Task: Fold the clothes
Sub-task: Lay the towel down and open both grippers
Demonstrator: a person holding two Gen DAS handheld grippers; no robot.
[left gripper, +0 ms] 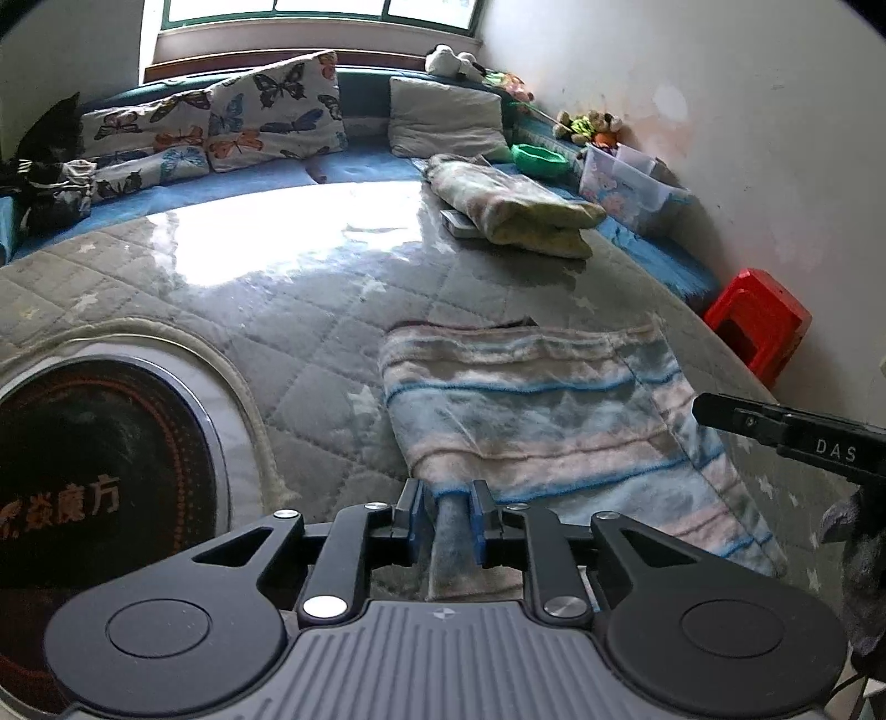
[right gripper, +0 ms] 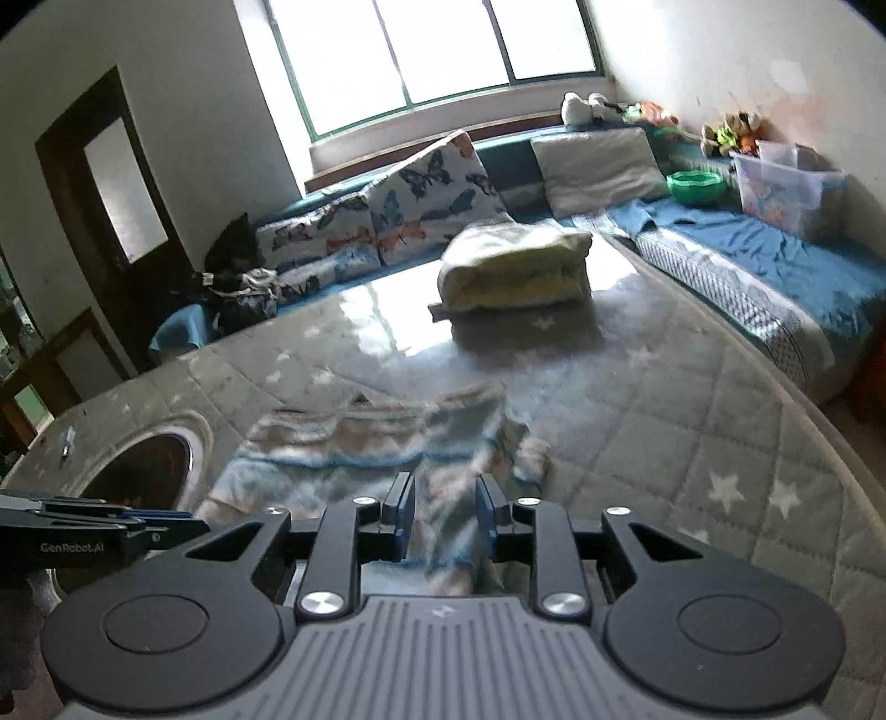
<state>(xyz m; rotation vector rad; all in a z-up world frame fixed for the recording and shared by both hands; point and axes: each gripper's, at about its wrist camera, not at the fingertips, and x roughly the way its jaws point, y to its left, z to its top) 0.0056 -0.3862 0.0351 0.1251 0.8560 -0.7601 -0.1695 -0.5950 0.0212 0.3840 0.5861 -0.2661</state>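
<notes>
Closest to the left wrist camera, the left gripper (left gripper: 447, 512) pinches a bunched near edge of a striped garment (left gripper: 531, 399), its blue pads pressed onto a narrow roll of cloth. In the right wrist view, the right gripper (right gripper: 446, 512) has its jaws spread a little wider, with the same cloth between them; the picture is blurred there, so whether the pads grip it cannot be told.

The garment lies mostly flat on the bed (left gripper: 310, 332), its far edge straight, its right side doubled into a loose flap. Both grippers point forward and slightly down over the near hem, side by side and level.

To fold well, I judge both grips should hold equal amounts of cloth, rise together and travel evenly, so the hem stays straight and the stripes line up.

Farther back sit a folded blanket (left gripper: 515, 205), butterfly pillows (left gripper: 277, 111) and a window (right gripper: 432, 50).
</notes>
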